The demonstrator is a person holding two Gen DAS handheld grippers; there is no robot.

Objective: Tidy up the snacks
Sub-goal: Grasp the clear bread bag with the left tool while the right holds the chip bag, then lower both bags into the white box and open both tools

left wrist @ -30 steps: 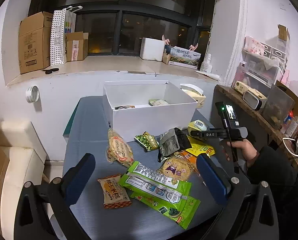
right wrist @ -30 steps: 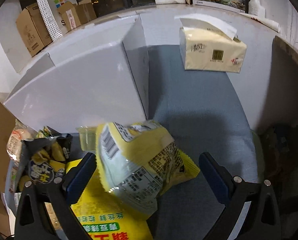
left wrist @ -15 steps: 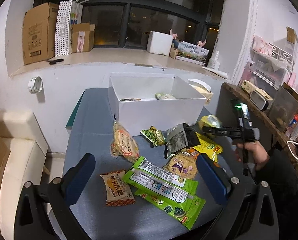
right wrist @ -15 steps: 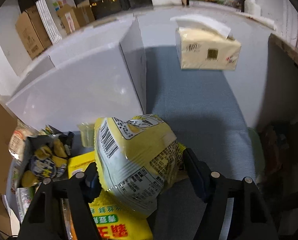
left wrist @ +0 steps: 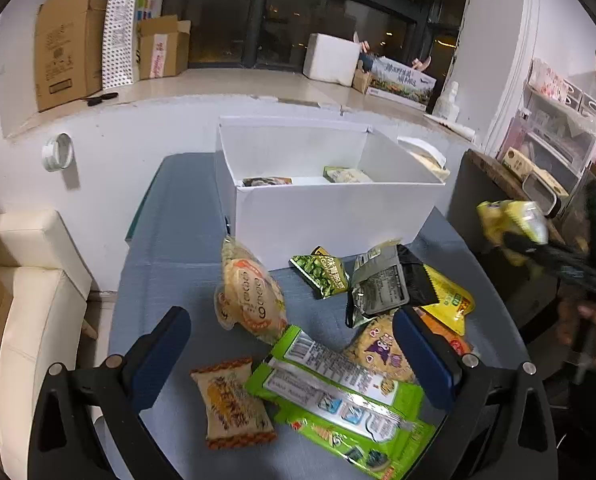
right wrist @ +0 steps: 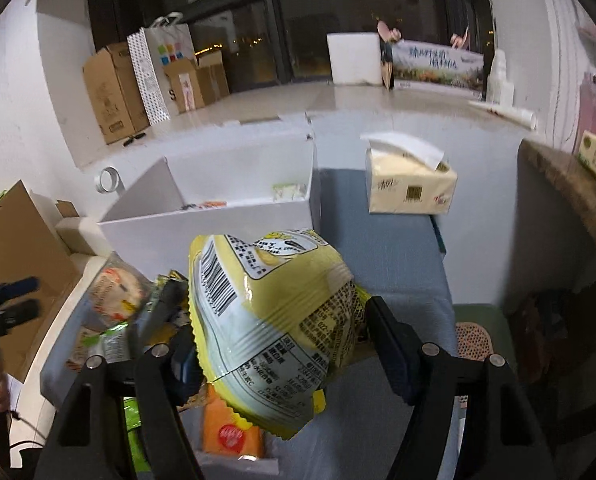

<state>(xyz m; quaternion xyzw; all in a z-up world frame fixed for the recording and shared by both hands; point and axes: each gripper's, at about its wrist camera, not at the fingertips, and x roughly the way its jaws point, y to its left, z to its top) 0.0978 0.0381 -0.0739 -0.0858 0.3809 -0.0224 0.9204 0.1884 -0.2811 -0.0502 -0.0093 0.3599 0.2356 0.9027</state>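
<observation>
Right gripper (right wrist: 282, 354): jaws clamped on one puffy yellow-and-white plastic snack bag (right wrist: 274, 328), lifted clear of the grey tabletop (right wrist: 393, 264); the bag sat between both pads, barcode facing up. In the left wrist view the same bag (left wrist: 511, 222) showed blurred at the right edge, level with the box rim.
Left gripper (left wrist: 294, 356): jaws wide apart, nothing between them, poised over the loose packets.
Box: one white rectangular cardboard box (left wrist: 337, 216) stood open at the far side of the tabletop; two packets were visible on its floor, one dark (left wrist: 266, 181), one pale green (left wrist: 345, 175).
Loose snacks on tabletop, left wrist view: two long bright-green seaweed packs (left wrist: 329, 376) stacked; one orange-edged rice cracker packet (left wrist: 232, 404); one clear round-cracker bag with orange print (left wrist: 250, 300); one small green pea packet (left wrist: 323, 272); one silver-and-black foil bag (left wrist: 381, 284); one flat yellow pouch (left wrist: 449, 300); one tan biscuit packet with purple figures (left wrist: 381, 350); one orange packet, mostly hidden behind the pad.
Other: one cream tissue pack (right wrist: 411, 188) stood right of the box, apart from it.
</observation>
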